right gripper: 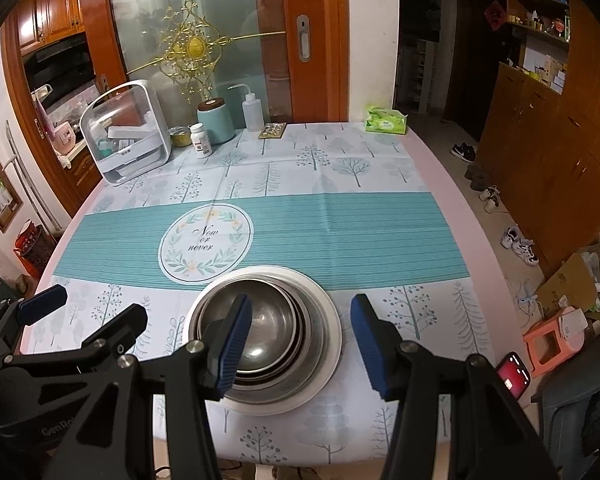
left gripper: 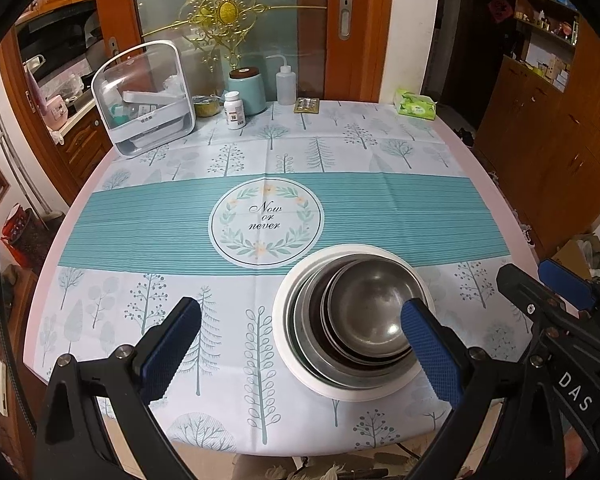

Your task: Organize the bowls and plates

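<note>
Clearly the sorting looks all but finished: the steel bowls [left gripper: 364, 316] sit nested inside one another on the white plate [left gripper: 284, 344], near the front edge of the table [left gripper: 460, 132], just right of centre. On the left, the left gripper [left gripper: 300, 344] hangs above the cloth with its jaws wide apart and nothing between them. To the right, the right gripper [right gripper: 300, 340] hovers over the stack, jaws parted and empty. To end well, I judge both should lift straight up and away, so no finger clips a rim and shifts the nest.
</note>
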{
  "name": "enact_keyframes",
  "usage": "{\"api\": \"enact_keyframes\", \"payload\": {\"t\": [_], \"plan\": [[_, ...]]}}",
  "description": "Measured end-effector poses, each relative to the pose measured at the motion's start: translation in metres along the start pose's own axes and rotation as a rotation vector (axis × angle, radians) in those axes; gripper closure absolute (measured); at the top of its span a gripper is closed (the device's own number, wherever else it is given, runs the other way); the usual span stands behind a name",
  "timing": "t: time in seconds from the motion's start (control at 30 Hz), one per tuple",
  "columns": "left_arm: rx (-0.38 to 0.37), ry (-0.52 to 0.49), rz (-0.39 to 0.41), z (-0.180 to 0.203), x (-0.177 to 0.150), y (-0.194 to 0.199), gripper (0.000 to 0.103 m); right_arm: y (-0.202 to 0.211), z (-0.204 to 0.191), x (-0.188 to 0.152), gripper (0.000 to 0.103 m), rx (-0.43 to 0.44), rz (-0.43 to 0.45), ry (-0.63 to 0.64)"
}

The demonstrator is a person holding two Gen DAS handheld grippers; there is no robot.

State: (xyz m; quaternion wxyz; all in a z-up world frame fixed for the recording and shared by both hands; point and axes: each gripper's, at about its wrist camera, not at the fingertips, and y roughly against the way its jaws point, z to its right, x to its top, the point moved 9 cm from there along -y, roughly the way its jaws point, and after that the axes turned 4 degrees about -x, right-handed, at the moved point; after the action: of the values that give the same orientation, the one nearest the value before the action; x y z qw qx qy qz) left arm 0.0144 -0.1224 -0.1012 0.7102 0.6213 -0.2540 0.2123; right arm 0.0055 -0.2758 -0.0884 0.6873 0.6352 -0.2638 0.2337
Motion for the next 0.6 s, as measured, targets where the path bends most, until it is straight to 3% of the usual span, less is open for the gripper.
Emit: {"api": "enact_keyframes", "payload": {"t": [0.6], "plan": [[0.001, 0.015, -0.009, -0.0018, -0.0009, -0.001, 0.003, -0.0036, -0.0027, 0.0026, 0.051, 0.004, -0.008, 0.002]]}}
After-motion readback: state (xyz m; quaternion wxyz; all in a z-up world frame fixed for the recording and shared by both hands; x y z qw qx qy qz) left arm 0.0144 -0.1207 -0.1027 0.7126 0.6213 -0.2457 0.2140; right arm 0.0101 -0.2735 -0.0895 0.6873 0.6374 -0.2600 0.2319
